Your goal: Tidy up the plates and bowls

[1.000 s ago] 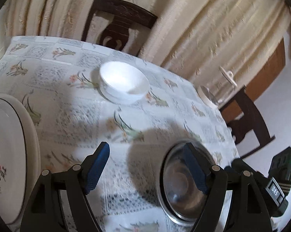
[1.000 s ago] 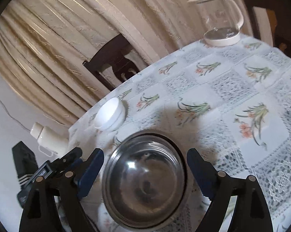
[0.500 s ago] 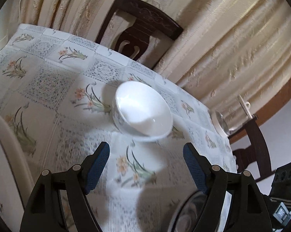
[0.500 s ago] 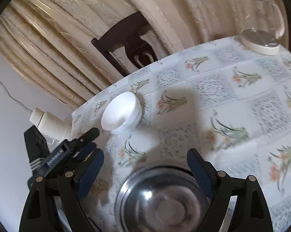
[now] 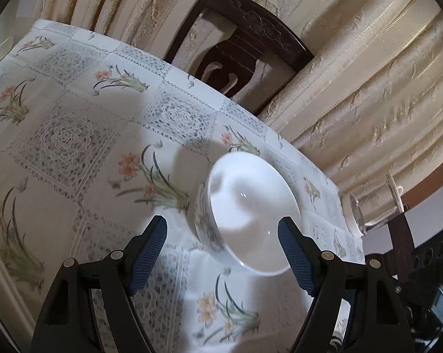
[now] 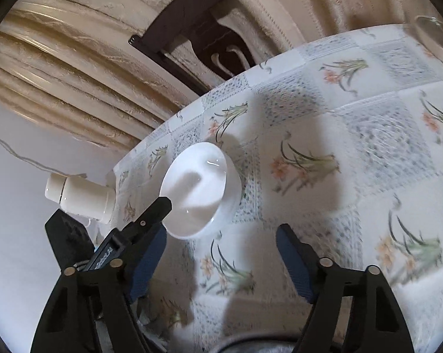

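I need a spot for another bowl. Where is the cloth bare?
Bare: the wide stretch between the white bowl and the jug, and the cloth left of the bowl toward the chair. Crowded: around the bowl, where the left gripper hovers.

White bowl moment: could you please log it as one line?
left gripper: open, framing white bowl | right gripper: open, empty | bowl on tablecloth

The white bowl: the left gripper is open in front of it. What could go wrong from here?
1. The white bowl is smooth and rounded; the left gripper might slip on its rim or push it.
2. The bowl sits near the table edge, so a push could send it off.
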The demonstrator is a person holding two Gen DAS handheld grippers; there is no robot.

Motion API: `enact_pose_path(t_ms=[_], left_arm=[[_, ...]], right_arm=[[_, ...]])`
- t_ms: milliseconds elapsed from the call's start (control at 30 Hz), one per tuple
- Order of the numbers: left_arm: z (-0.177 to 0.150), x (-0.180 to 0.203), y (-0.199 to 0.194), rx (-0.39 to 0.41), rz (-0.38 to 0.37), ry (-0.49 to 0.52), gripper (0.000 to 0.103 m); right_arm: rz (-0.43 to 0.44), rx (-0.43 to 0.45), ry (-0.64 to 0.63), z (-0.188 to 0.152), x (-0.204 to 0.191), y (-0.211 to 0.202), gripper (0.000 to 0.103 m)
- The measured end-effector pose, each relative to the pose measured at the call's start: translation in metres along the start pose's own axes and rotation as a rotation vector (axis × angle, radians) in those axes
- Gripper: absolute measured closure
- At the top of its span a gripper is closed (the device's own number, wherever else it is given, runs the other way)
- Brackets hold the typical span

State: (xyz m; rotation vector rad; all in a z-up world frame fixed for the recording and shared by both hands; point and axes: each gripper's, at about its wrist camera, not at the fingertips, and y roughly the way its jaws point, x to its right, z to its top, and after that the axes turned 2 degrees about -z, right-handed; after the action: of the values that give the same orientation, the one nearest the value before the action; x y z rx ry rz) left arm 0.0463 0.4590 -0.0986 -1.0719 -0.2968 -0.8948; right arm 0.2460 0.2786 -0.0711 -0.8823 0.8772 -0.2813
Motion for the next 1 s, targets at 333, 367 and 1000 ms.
enact_pose_path(t_ms=[333, 367, 1000], left_arm=[[0.003, -0.005, 0.024, -0.021, -0.001, -0.03, 0.052], [0.003, -0.004, 0.026, -0.021, 0.0, -0.028, 0.054], [0.006, -0.009, 0.045, -0.013, 0.015, -0.006, 0.074]], right_arm=[[-0.04, -0.102, -0.065, 0.022, -0.008, 0.039, 0.05], [-0.047, -0.104, -0.064, 0.024, -0.007, 0.042, 0.051], [-0.122, -0.147, -0.17, 0.033, -0.015, 0.07, 0.074]])
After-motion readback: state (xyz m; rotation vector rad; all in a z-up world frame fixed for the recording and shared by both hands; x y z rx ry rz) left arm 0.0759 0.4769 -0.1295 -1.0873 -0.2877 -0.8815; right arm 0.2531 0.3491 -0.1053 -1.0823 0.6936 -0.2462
